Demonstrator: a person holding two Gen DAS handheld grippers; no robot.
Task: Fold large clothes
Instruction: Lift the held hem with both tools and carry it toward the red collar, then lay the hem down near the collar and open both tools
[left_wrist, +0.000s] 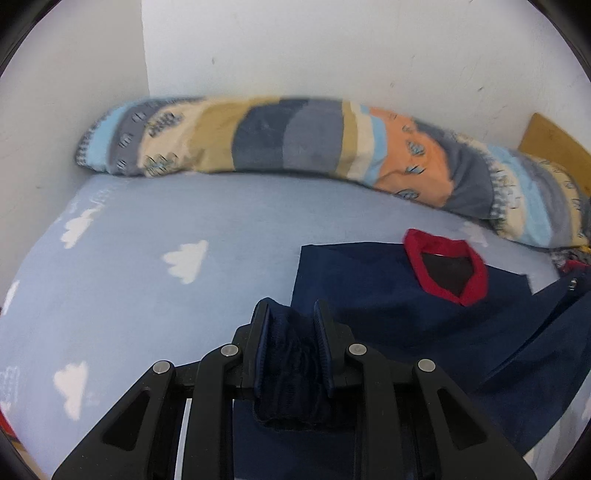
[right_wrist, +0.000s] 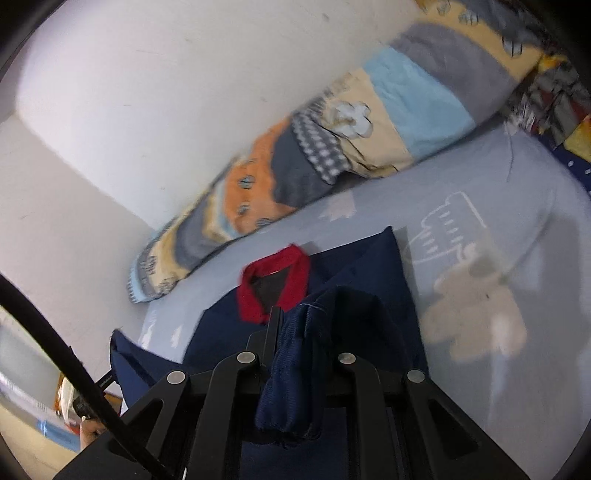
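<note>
Navy knit with a red collar (left_wrist: 443, 271): one large garment (left_wrist: 369, 295), laid on a bed sheet (left_wrist: 184, 295) of pale blue printed with white clouds (left_wrist: 186, 260). The upper part is spread flat, collar towards the wall (left_wrist: 332, 48); a ribbed edge is lifted off the sheet and bunched in two claws. Left gripper (left_wrist: 291, 325): black, jaws narrowed, ribbed navy fabric pinched between the pads and hanging in folds below them. Right gripper (right_wrist: 299, 325): black, jaws nearly together, a bunched fold of the same navy fabric clamped and draped over one finger, which is hidden by it. A long bolster (left_wrist: 295, 140), patterned in bands of blue, grey, tan and orange, is set along the far edge of the sheet against the white wall. A beige bear print (right_wrist: 476, 306), blurred, is seen on the sheet beside the garment in the right wrist view. A black cable (right_wrist: 66, 362) is seen crossing the lower left of that view.
</note>
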